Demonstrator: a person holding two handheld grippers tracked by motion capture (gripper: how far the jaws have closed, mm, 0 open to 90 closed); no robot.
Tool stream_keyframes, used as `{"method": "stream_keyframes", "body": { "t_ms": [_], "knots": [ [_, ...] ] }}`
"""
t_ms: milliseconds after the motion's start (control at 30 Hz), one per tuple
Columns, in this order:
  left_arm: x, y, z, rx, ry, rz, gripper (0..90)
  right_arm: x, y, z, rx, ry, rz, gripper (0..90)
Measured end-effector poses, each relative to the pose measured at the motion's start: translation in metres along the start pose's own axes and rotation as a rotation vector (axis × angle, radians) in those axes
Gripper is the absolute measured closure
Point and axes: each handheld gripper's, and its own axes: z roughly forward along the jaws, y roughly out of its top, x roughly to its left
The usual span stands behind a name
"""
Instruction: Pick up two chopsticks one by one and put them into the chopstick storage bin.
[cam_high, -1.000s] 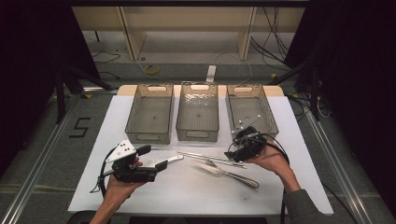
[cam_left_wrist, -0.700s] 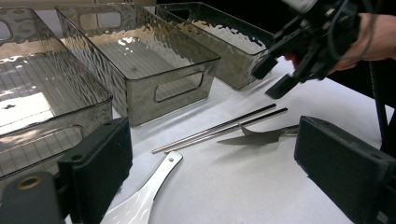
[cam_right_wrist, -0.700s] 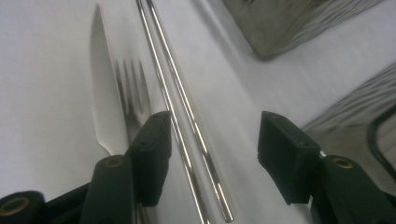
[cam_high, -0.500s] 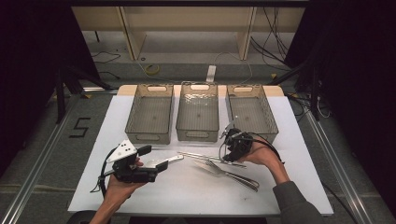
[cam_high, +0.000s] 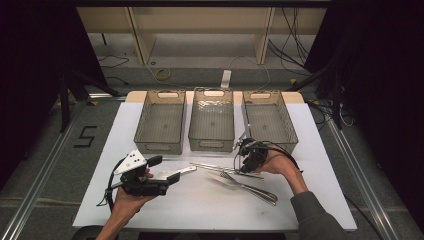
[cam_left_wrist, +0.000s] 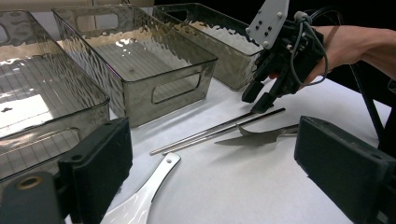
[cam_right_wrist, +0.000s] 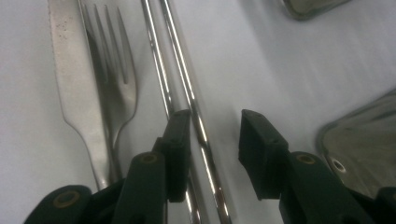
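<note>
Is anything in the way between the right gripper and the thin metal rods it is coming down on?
Nothing visible blocks it. The right gripper has been closing, and one of the two thin shiny metal rods already lies between its jaws, the other under the left jaw; the pads do not press yet. The steel fork and knife lie just beside them.

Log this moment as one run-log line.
right gripper: jaws just closing, astride one chopstick, not gripping | left gripper: open, idle | bins: empty
</note>
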Motion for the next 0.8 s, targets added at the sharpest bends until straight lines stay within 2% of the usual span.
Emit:
{"method": "stream_keyframes", "body": {
  "t_ms": [133, 400, 633, 667, 800],
  "knots": [
    [0.0, 0.0, 0.0, 0.002, 0.0, 0.003, 10.8, 0.0, 0.002, 0.003, 0.028, -0.002, -0.017, 69.1],
    [-0.001, 0.0, 0.0, 0.004, 0.0, 0.006, 10.8, 0.0, 0.004, 0.008, 0.063, 0.006, -0.021, 77.5],
    [-0.001, 0.0, 0.001, 0.006, -0.001, 0.006, 10.8, 0.0, 0.007, 0.008, 0.089, 0.003, -0.033, 79.4],
    [-0.001, 0.0, 0.001, 0.006, -0.001, 0.006, 10.8, 0.001, 0.009, 0.008, 0.106, 0.0, -0.051, 80.9],
    [-0.001, 0.0, 0.001, 0.006, -0.001, 0.007, 10.8, 0.0, 0.012, 0.009, 0.127, 0.008, -0.053, 84.3]
  ]
}}
